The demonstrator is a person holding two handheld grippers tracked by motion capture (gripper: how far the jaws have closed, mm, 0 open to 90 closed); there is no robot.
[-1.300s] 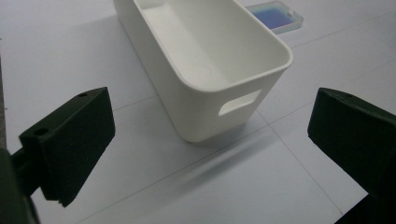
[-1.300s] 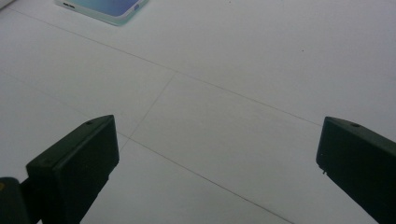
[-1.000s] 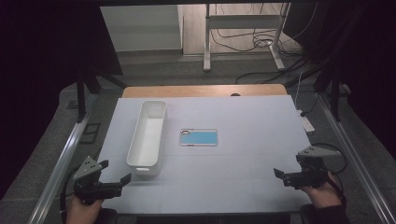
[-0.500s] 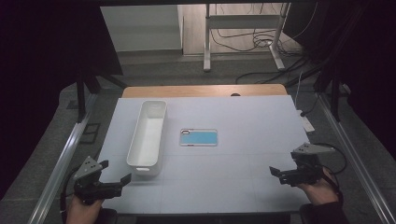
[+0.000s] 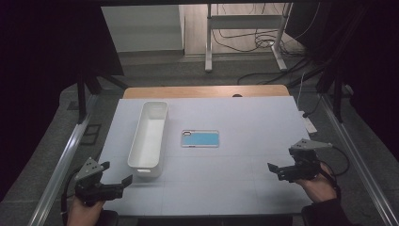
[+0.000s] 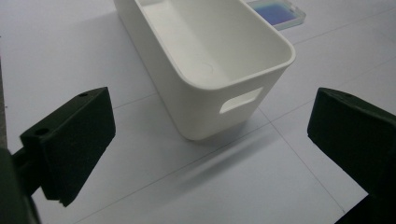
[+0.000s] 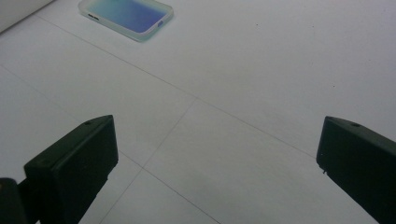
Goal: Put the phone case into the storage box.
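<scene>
I look at the table (image 5: 244,117) first: it is big and white, and two things lie on it. The bin (image 5: 149,134) is long and white, and its long side runs away from me, from the near part of the table toward the far edge. Just to its right, not touching it, lies the phone (image 5: 200,139), flat, blue side up, with its long side running left to right across the table. My left gripper (image 5: 117,184) sits at the near left corner, and its jaws are spread wide with nothing between them. In the left gripper view the near end of the bin, with its handle slot (image 6: 240,100), is right ahead between the jaws, close by. My right gripper (image 5: 276,170) is at the near right, jaws also spread wide and holding nothing. In the right gripper view the phone (image 7: 126,14) is far ahead and off to the left, well apart from the jaws. So I think the left gripper is nearer to the bin, and the right gripper must go forward and left to reach the phone, then close across its short side.
</scene>
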